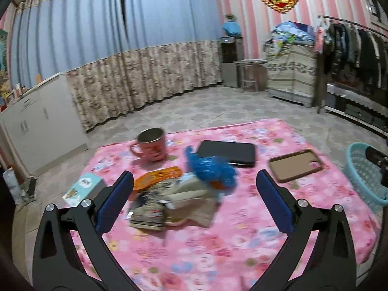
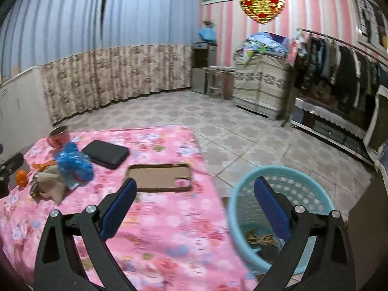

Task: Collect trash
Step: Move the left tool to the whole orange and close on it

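Observation:
A heap of trash lies mid-table: a crumpled blue plastic bag, an orange wrapper, dark snack packets and beige paper. My left gripper hangs open just before this heap, with nothing between its blue pads. In the right wrist view the same blue bag and beige paper sit far left. My right gripper is wide open and empty, above the table's right edge and the turquoise basket. Some brownish scraps lie in the basket's bottom.
On the pink floral cloth stand a pink mug, a black case, a brown phone case and a small box at the left edge. The basket stands on the tiled floor beside the table.

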A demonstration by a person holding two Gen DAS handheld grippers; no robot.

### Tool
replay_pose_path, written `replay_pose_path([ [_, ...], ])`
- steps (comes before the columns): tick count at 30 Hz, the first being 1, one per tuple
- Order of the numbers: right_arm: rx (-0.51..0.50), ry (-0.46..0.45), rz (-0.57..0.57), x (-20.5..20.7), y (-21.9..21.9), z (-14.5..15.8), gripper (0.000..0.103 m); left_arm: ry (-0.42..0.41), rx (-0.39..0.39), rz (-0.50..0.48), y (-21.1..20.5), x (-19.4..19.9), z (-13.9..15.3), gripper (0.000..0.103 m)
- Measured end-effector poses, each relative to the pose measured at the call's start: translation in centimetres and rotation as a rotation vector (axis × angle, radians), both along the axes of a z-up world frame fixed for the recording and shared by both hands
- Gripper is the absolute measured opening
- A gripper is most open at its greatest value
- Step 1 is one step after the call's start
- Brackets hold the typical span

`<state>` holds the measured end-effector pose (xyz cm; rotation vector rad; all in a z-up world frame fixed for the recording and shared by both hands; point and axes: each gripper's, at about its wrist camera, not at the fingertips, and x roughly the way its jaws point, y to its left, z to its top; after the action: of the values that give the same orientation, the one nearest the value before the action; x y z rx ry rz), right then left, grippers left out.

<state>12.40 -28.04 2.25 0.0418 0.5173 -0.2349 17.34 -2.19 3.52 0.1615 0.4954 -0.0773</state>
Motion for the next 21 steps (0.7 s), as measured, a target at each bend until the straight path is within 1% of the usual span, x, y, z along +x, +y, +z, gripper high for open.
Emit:
replay_pose_path([
  [4, -0.012, 0.004, 0.050, 1.1, 3.1, 0.0, 0.095, 0.007, -0.018, 0.030, 2.4, 1.3, -0.4, 0.098],
  [9, -0.019, -0.002, 0.108, 3.1, 6.1, 0.2, 0.095, 0.063, -0.072, 0.076, 5.9, 3.5, -1.6, 0.098],
  [12, -0.017, -0.009, 0.132, 4.8, 7.6, -0.1, 0.095, 0.083, -0.064, 0.125, 7.8, 4.7, -2.6, 0.098],
  [16, -0.029, 0.005, 0.157, 7.2, 8.8, -0.8, 0.095, 0.117, -0.053, 0.192, 10.8, 5.8, -4.0, 0.098],
  [17, -0.032, 0.007, 0.162, 7.7, 9.0, -1.1, 0.095, 0.137, -0.066, 0.218, 11.8, 6.3, -4.6, 0.098],
  [19, -0.038, 0.013, 0.170, 8.5, 9.4, -1.5, 0.095, 0.172, -0.108, 0.237, 13.4, 7.1, -5.5, 0.098],
  [21, -0.037, 0.023, 0.173, 9.0, 9.4, -2.1, 0.095, 0.206, -0.181, 0.255, 15.0, 7.7, -6.5, 0.097],
])
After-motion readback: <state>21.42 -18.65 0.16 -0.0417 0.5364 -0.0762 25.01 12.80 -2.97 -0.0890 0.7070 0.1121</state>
